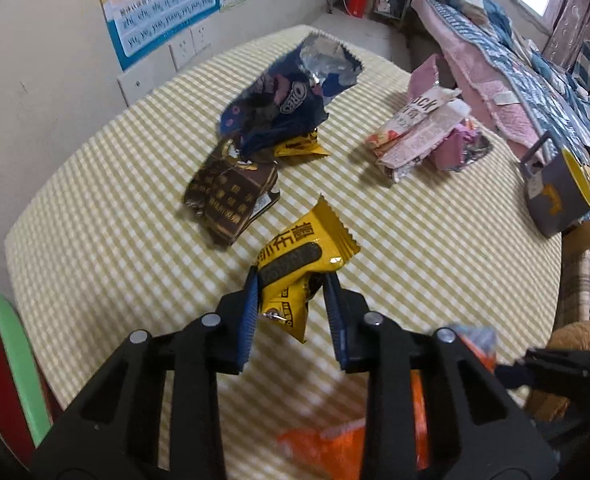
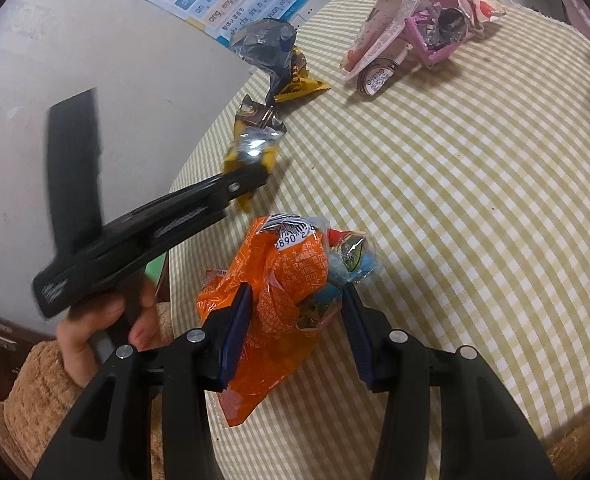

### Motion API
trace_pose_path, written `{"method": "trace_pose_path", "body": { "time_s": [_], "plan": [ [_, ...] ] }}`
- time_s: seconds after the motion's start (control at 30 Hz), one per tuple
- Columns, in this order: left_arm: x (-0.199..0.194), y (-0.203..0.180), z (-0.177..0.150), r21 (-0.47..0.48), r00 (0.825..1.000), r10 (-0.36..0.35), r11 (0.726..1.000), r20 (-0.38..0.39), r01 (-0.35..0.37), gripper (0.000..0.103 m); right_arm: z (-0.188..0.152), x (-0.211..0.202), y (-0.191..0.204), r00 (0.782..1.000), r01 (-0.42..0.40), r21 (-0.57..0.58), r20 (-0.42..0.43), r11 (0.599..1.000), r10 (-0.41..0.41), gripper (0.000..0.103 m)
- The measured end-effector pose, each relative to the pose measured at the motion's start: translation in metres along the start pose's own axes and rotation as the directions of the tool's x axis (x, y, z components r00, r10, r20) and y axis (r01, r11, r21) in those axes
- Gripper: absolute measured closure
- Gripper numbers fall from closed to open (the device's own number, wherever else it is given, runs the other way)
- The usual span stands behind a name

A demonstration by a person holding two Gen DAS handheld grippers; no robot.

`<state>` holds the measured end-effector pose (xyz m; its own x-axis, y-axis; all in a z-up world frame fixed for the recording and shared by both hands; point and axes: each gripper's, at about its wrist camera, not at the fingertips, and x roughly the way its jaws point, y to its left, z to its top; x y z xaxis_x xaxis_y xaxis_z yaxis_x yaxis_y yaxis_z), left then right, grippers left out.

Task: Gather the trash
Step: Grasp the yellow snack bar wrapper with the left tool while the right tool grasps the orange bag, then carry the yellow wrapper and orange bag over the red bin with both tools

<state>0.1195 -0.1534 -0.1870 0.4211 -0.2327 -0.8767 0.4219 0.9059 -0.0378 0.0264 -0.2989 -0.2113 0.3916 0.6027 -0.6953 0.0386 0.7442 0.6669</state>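
Yellow-check cloth over the table [image 1: 95, 240], wall w/ charts along the far edge, bed past the right edge.

Left claw [image 1: 293, 292]: jaws pinched on the near end of the yellow wrapper [image 1: 307, 256], pads on both sides, so I call it grasped. No earlier view to compare. The wrapper's far end rests on the cloth about mid-table, toward the near edge.

Right claw [image 2: 295, 300]: clenched on the orange wrapper bundle [image 2: 271, 280] w/ a bit of clear blue film stuck in, at the near-left corner of the table. The bundle is crumpled and bulges out past the jaw tips.

Risks, my read:
- The yellow wrapper is glossy foil and held by one crumpled end only. It could slide out on lift if the pinch is shallow.
- The orange bundle is loose and multi-piece. The blue film could drop off when I move, since it's barely inside the pads.
- The claws are close together at this corner, so the left arm could clip the right one's load.

Left to collect: brown wrapper [image 1: 231, 200], dark blue cookie bag [image 1: 291, 96] w/ small yellow pack [image 1: 301, 146] tucked under it toward the far edge, pink wrapper pile [image 1: 427, 136] toward the right edge. All flat, light, crinkly. The grey mug [image 1: 559, 192] at the right edge prob isn't trash.
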Motion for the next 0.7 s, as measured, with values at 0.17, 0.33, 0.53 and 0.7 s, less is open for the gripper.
{"method": "trace_pose_path", "body": {
  "time_s": [0.17,0.33,0.53,0.7],
  "plan": [
    [-0.027,0.006,-0.014,-0.024,0.999,0.011,1.000,0.043,-0.010,0.073,0.001,0.004,0.002,1.000,0.022,-0.010,0.005,1.000,-0.022,0.058],
    [-0.056,0.017,-0.028,-0.088,0.996,0.019,0.996,0.089,-0.011,0.073,-0.003,0.005,0.008,0.999,0.051,-0.035,0.018,0.998,-0.050,0.058],
    [-0.081,0.035,-0.046,-0.133,0.993,0.038,0.991,0.114,-0.023,0.073,-0.005,0.009,0.022,0.994,0.108,-0.088,0.041,0.990,-0.105,0.059],
    [-0.099,0.049,-0.055,-0.170,0.989,0.040,0.985,0.140,-0.016,0.073,-0.012,0.004,0.043,0.985,0.157,-0.162,0.103,0.974,-0.142,0.059]
  ]
}}
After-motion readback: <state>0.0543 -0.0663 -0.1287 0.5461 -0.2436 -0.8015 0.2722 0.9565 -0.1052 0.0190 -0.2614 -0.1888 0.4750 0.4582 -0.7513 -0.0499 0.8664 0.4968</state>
